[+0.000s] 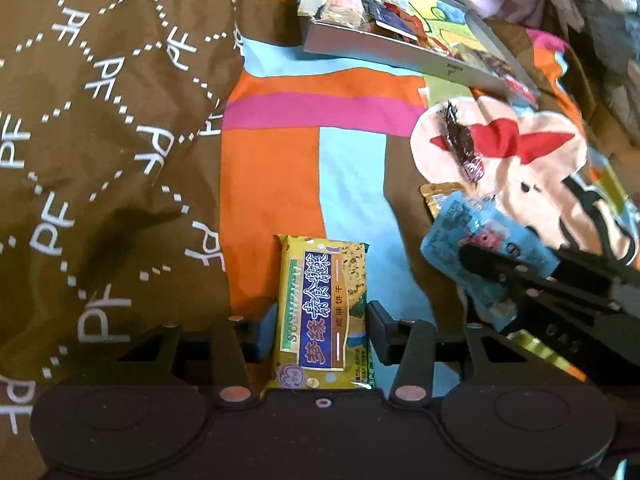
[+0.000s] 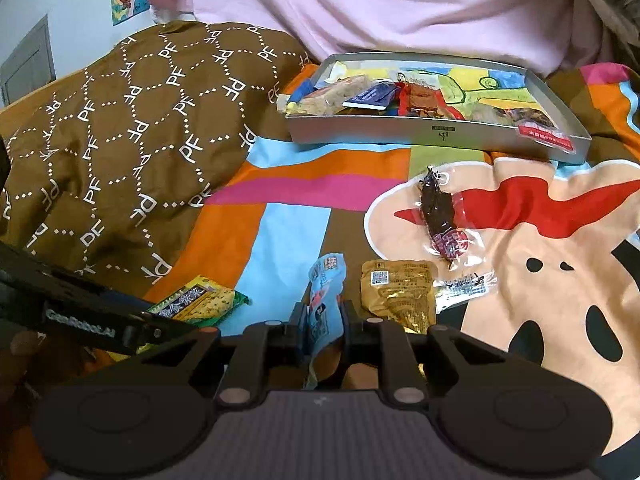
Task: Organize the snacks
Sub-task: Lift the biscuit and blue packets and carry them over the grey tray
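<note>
My left gripper is shut on a yellow biscuit packet that lies lengthwise on the colourful sheet; both pads touch its sides. From the right wrist view that same yellow packet shows under the left gripper's black arm. My right gripper is shut on a light blue snack packet, held on edge; this blue packet also appears in the left wrist view. A grey tray with several snacks stands farther back, and its near wall is seen from the left too.
A gold packet and a clear-wrapped dark snack lie on the sheet between my grippers and the tray. A brown patterned quilt is heaped on the left. A person in a pink shirt sits behind the tray.
</note>
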A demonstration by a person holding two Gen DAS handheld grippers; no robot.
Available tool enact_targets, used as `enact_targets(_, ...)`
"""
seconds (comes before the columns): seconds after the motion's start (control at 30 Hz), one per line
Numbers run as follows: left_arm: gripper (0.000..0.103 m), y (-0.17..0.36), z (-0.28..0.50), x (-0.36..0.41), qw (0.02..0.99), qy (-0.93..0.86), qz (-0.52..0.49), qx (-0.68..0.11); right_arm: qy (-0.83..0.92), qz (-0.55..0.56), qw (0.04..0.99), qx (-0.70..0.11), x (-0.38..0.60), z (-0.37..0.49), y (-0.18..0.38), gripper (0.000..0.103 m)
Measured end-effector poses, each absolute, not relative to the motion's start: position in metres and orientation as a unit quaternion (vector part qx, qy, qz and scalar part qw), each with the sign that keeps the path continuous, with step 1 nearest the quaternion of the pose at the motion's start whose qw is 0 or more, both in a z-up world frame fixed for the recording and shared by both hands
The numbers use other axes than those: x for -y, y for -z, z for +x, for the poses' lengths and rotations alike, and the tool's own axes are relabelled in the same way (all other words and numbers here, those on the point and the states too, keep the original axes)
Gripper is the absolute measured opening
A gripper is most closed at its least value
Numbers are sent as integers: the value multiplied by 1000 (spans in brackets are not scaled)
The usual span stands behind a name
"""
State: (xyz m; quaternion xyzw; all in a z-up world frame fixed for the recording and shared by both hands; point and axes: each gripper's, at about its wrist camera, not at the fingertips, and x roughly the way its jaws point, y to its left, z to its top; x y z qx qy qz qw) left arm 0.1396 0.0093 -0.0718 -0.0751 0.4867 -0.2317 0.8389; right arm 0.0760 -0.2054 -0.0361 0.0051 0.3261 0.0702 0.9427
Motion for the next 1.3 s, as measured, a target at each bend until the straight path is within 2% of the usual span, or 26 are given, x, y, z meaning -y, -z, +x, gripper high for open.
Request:
enact_targets(0.37, 49, 65, 140, -22, 841, 226, -116, -478, -68, 21, 947, -315, 211, 69, 32, 19)
enact_targets(0.9, 49, 32, 146, -20, 863, 240, -156, -415, -66, 29, 958, -277, 223, 65, 14, 19)
enact_targets(1.1, 49, 3, 189, -1, 882, 232, -160, -378, -63, -4, 967, -245, 240, 94, -18, 19)
enact_targets(1.3, 49, -31, 258, 37, 900, 224, -145, -345, -55, -58, 977, -199, 259, 158, -52, 19)
